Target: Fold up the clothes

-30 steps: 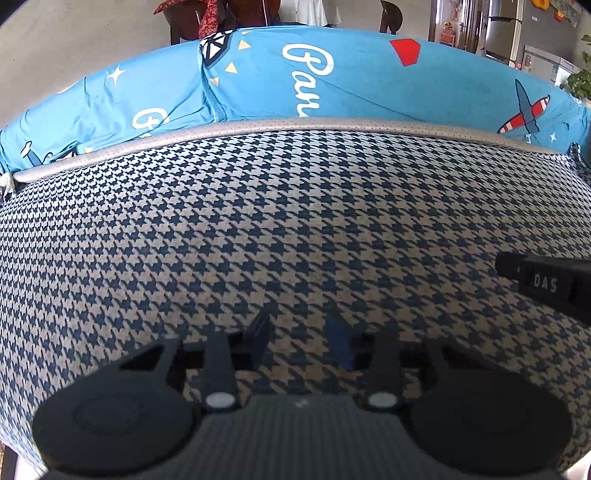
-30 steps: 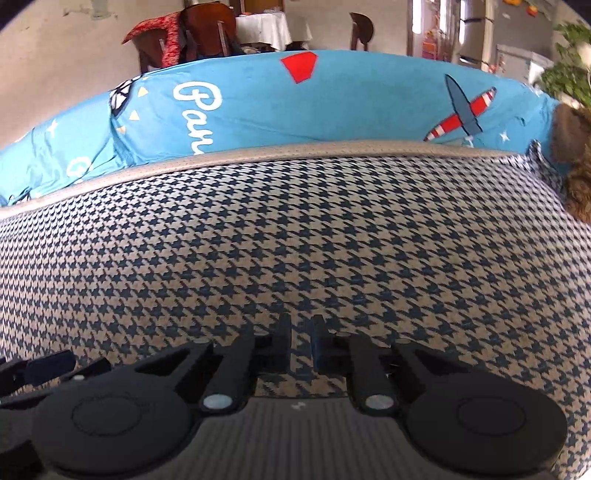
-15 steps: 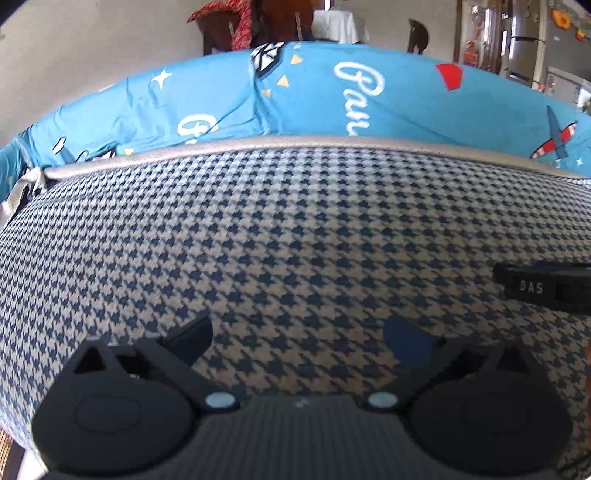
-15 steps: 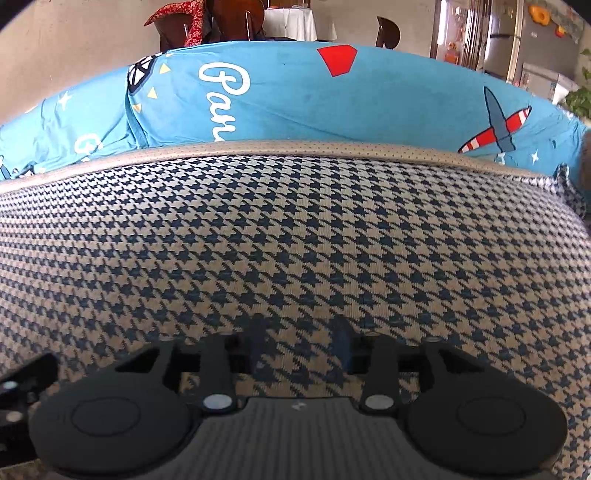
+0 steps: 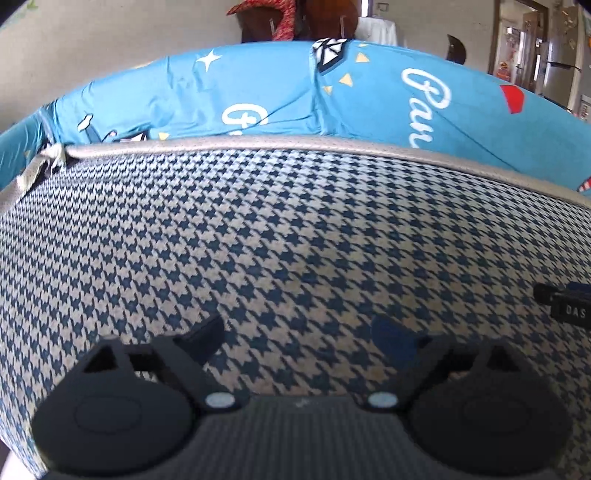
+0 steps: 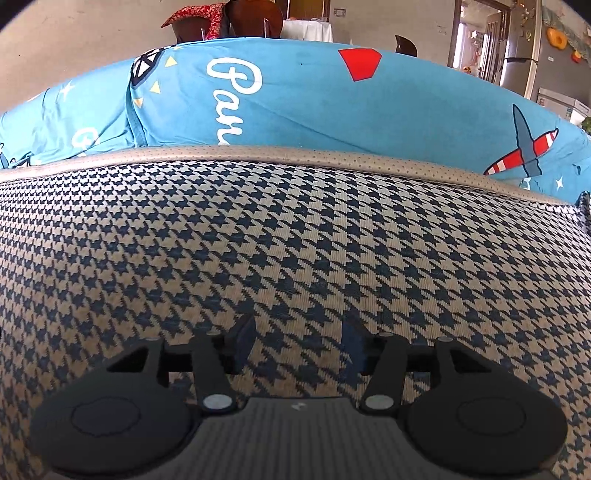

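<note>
A blue-and-beige houndstooth garment [image 5: 295,236] [image 6: 295,236] lies spread flat and fills both views. A beige perforated hem band [image 5: 295,142] [image 6: 314,157] runs along its far edge, and its far left corner [image 5: 51,153] shows in the left wrist view. My left gripper [image 5: 299,338] hovers just over the cloth with its jaws wide and closing; nothing is pinched between them. My right gripper [image 6: 297,345] stands over the cloth too, jaws partly apart and opening, with only flat fabric under them. The right gripper's tip [image 5: 565,306] shows at the right edge of the left wrist view.
The garment rests on a bright blue sheet [image 5: 369,96] [image 6: 314,99] printed with white script, stars and red planes. Behind it stand a chair draped in red cloth [image 6: 207,18], a white-covered table [image 6: 306,31] and a steel fridge [image 6: 524,40] at the far right.
Both pairs of jaws went from nearly shut to apart; the left ones spread very wide, then narrowed a little. Both grippers slid left over the garment, and its far left corner came into view.
</note>
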